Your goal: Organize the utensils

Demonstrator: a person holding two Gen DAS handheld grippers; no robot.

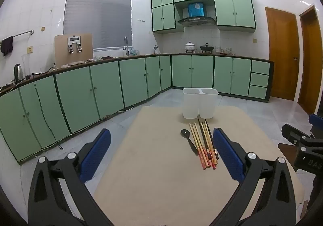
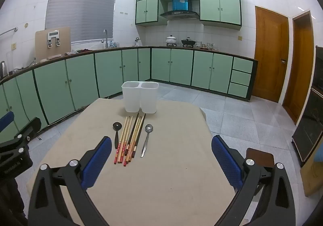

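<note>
Right now, nothing is being held. The left gripper [image 1: 161, 153] is hanging above the near part of the table [image 1: 153, 181] with its jaws wide apart, and the right gripper [image 2: 161, 159] is doing the same, jaws wide apart and empty.

The white holder [image 2: 140, 96] is standing at the far end of the table. It has two cups side by side, and both are looking empty, most likely so the spoons can go in one and the sticks in the other.

Just in front of the holder, the chopsticks [image 2: 130, 139] are lying in a bunch, their thin ends pointing toward it. The black spoon [image 2: 116, 134] is lying just left of the bunch, and the metal spoon [image 2: 147, 139] just right of it; in the left view the gripper's finger is hiding it.

I think sorting has not begun. The open jaws are probably ready for a first pick. The sticks are touching each other, so grabbing one alone may be tricky.
</note>
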